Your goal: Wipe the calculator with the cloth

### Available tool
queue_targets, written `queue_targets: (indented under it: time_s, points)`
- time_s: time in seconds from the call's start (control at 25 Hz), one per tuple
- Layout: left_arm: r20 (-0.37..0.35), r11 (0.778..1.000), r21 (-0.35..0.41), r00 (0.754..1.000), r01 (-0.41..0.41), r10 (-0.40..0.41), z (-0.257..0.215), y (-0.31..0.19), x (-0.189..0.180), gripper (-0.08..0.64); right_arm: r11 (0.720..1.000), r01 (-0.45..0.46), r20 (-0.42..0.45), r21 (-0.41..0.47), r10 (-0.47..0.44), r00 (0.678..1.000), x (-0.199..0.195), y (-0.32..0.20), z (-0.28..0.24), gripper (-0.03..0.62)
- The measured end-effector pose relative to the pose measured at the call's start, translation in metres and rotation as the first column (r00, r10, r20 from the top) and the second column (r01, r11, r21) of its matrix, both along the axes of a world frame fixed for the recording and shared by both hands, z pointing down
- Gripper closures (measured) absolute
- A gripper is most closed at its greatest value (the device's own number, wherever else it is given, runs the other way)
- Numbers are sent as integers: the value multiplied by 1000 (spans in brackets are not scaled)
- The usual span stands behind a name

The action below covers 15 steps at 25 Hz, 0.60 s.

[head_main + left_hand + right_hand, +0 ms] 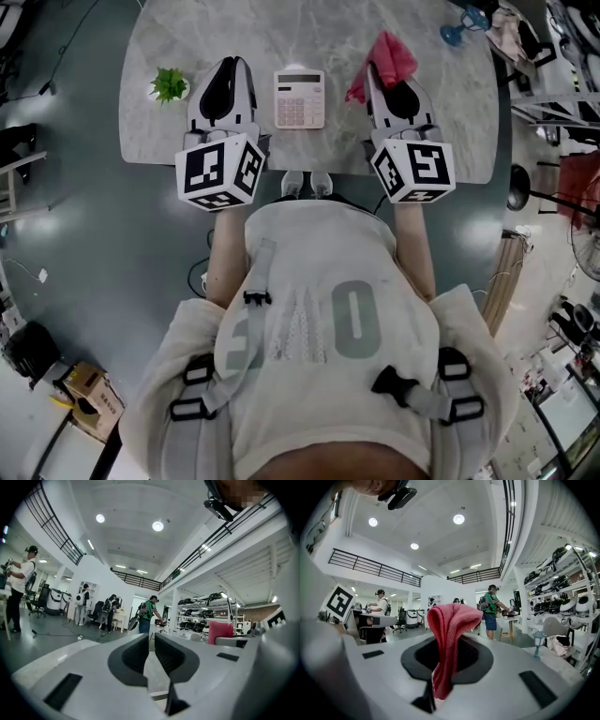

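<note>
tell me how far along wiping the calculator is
Done: the cloth is picked up, pinched in the shut jaws of the right gripper. In hand: it is held to the right of the calculator, apart from it. Left: bring the cloth onto the calculator and wipe; no contact shows yet. The left gripper is shut and empty.

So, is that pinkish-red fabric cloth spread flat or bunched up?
Bunched up: the pinkish-red cloth is folded into a narrow wad, pinched between the jaws of the right gripper.
</note>
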<state>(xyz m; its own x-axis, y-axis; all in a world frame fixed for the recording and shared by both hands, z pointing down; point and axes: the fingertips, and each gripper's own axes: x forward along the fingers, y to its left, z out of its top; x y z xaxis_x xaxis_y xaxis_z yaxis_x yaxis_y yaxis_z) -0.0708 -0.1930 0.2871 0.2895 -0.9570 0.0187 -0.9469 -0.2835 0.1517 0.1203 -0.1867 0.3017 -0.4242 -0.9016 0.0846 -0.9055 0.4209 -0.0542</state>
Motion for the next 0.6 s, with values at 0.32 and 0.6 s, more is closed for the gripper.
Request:
queue_targets:
  time_s: [0.32,0.6]
  points:
    - [-39,988,-150,999,-31,26,38,-7,-2,417,1000,2,-6,-15,-2,1000,-1,0,4,537]
    - [-21,957,-288,999,-47,43,92,-6,0,374,999,9,-14,-33,-9,1000,-5,3,11,537]
